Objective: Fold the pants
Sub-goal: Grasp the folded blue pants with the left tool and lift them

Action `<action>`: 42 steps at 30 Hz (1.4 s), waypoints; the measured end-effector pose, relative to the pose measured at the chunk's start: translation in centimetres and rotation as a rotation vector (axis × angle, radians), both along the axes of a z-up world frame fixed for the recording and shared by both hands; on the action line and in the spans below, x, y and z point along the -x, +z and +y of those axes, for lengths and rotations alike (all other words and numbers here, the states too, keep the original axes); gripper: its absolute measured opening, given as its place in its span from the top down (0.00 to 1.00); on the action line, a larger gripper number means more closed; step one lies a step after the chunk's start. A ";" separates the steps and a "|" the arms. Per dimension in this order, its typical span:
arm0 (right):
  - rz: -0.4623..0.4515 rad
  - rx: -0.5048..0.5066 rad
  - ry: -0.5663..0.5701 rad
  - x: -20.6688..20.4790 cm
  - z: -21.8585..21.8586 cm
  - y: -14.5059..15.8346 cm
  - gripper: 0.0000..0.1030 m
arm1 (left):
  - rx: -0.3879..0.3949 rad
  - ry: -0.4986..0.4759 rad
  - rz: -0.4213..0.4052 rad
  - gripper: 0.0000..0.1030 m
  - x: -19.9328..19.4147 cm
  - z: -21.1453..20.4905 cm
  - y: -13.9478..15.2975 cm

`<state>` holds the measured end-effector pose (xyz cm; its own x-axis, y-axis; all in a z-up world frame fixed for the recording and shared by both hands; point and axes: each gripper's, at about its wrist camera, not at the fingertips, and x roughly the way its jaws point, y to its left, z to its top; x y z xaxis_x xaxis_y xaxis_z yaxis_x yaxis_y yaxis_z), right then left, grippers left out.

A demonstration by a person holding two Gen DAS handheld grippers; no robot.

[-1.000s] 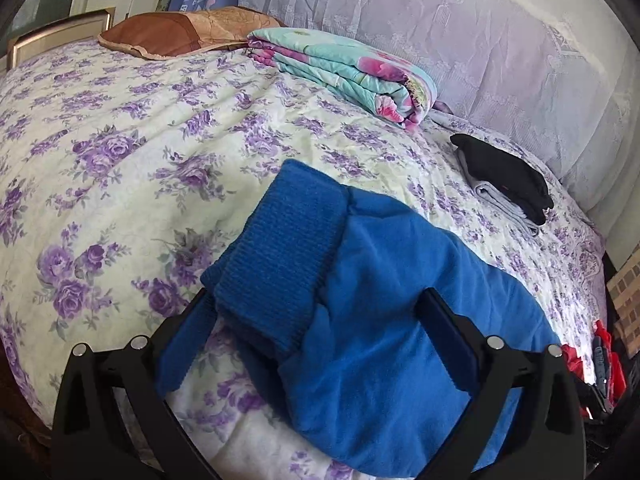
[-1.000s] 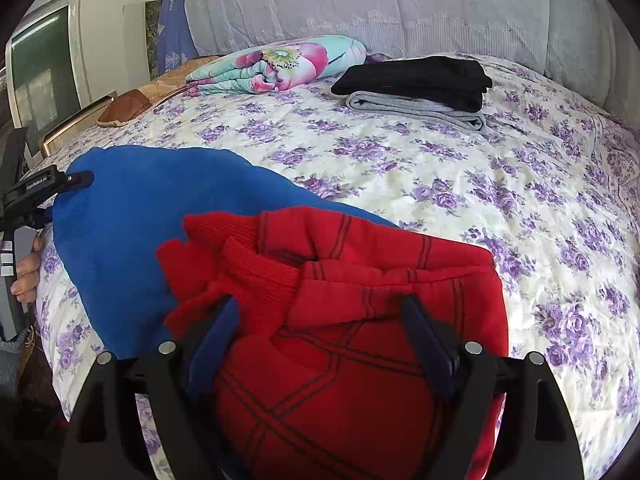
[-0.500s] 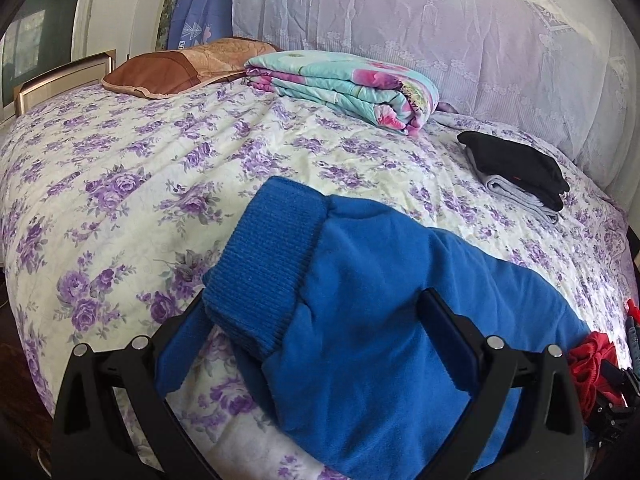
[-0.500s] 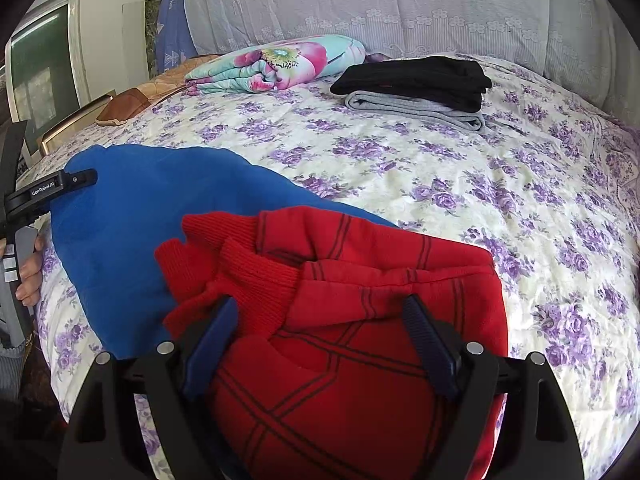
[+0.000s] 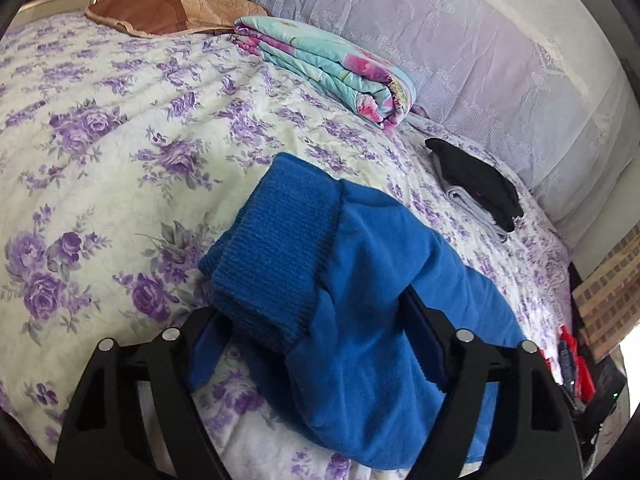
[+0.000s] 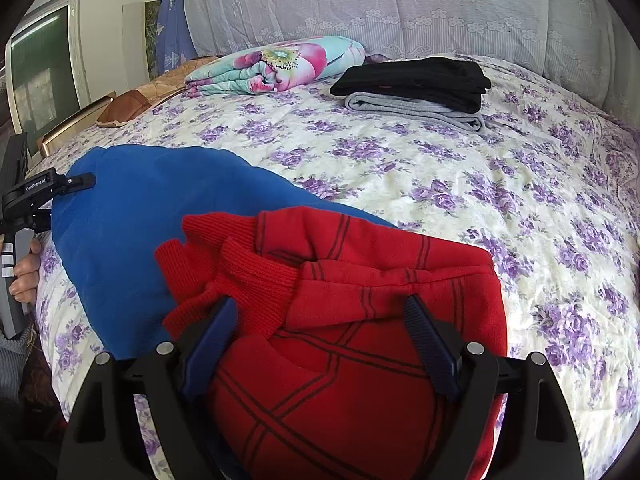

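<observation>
Here the pants (image 5: pixel 352 280) lie across the near edge of a bed whose quilted cover (image 5: pixel 120 152) is cream with purple roses. They are soft fleece in two colours: a blue part ending in a thick ribbed cuff (image 5: pixel 276 256), folded back on itself, and a red part (image 6: pixel 360 320) crossed by thin dark lines, with its own ribbed knit band bunched up. The left gripper (image 5: pixel 316 340) has its dark, ridged fingers spread wide on either side of the blue cuff, not pinching it. The right gripper (image 6: pixel 320 340) likewise stands spread, the red fabric heaped between its fingers; whether the pads touch the cloth I cannot tell. Farther back sit a rolled floral blanket (image 6: pixel 276 64), a flat black garment (image 6: pixel 416 80) stacked on a grey one (image 6: pixel 416 110), and a brown pillow (image 5: pixel 160 12) by a lace-covered backrest (image 5: pixel 460 48).
</observation>
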<state>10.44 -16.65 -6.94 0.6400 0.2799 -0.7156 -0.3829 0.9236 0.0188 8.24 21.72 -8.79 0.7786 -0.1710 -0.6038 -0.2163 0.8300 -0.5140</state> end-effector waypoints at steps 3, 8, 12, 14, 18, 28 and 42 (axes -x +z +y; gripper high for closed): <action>-0.001 -0.002 -0.002 0.0 -0.1 0.0 0.16 | 0.061 -0.020 -0.016 0.27 0.1 0.7 0.0; 0.002 -0.015 -0.002 0.0 -0.2 0.1 0.14 | 0.200 -0.057 -0.055 0.27 0.7 2.3 -0.1; 0.008 -0.029 0.000 0.0 -0.3 0.1 0.13 | 0.331 -0.068 -0.087 0.22 0.8 3.6 -0.4; 0.009 -0.032 0.000 0.1 -0.3 0.1 0.13 | 0.327 -0.057 -0.082 0.16 0.3 3.1 -0.2; 0.008 -0.030 0.000 0.0 -0.3 0.1 0.13 | 0.299 -0.080 -0.093 0.14 -1.1 2.2 -0.4; 0.008 -0.031 -0.001 0.1 -0.3 0.1 0.13 | 0.500 -0.083 -0.172 0.60 1.2 5.2 -1.5; -0.259 -0.083 0.048 4.3 -0.2 6.5 0.13 | 0.314 -0.017 -0.145 0.68 1.8 3.6 0.9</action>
